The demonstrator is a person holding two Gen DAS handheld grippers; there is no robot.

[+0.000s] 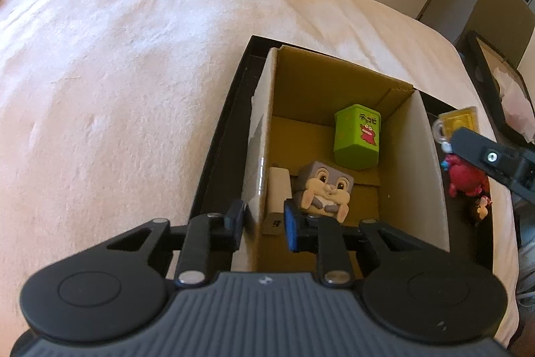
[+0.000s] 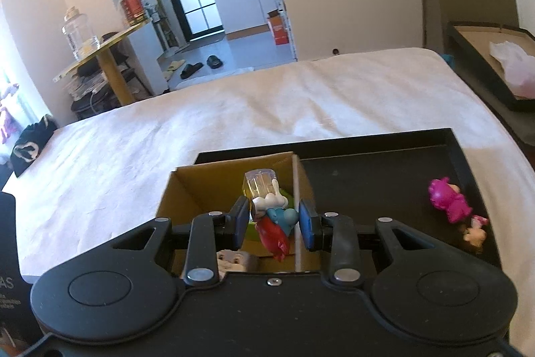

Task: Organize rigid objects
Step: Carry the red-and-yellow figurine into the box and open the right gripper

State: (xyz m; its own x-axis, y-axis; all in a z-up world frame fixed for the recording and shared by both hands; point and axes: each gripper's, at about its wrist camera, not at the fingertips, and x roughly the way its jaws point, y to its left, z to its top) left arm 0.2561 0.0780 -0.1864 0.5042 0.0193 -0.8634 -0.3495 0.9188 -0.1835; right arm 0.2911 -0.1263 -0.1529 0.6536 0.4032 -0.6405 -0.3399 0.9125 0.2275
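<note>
A cardboard box [image 1: 431, 163] stands in a black tray [image 1: 217, 136] on a bed. Inside lie a green cube toy [image 1: 357, 136], a grey rabbit figure [image 1: 326, 189] and a beige block [image 1: 279, 189]. My left gripper [image 1: 264, 223] straddles the box's left wall, jaws closed on it. My right gripper [image 2: 274, 219] holds a smurf figure [image 2: 276, 223] on a clear yellow base [image 2: 259, 184] above the box [image 2: 187, 189]. A pink figure [image 2: 448, 199] and a small doll [image 2: 474, 231] lie in the tray [image 2: 384, 169].
The tray sits on a white blanket [image 1: 117, 89]. A second black tray [image 2: 485, 62] with a plastic bag stands off the bed at right. A side table [image 2: 100, 49] with a jar stands at the back left.
</note>
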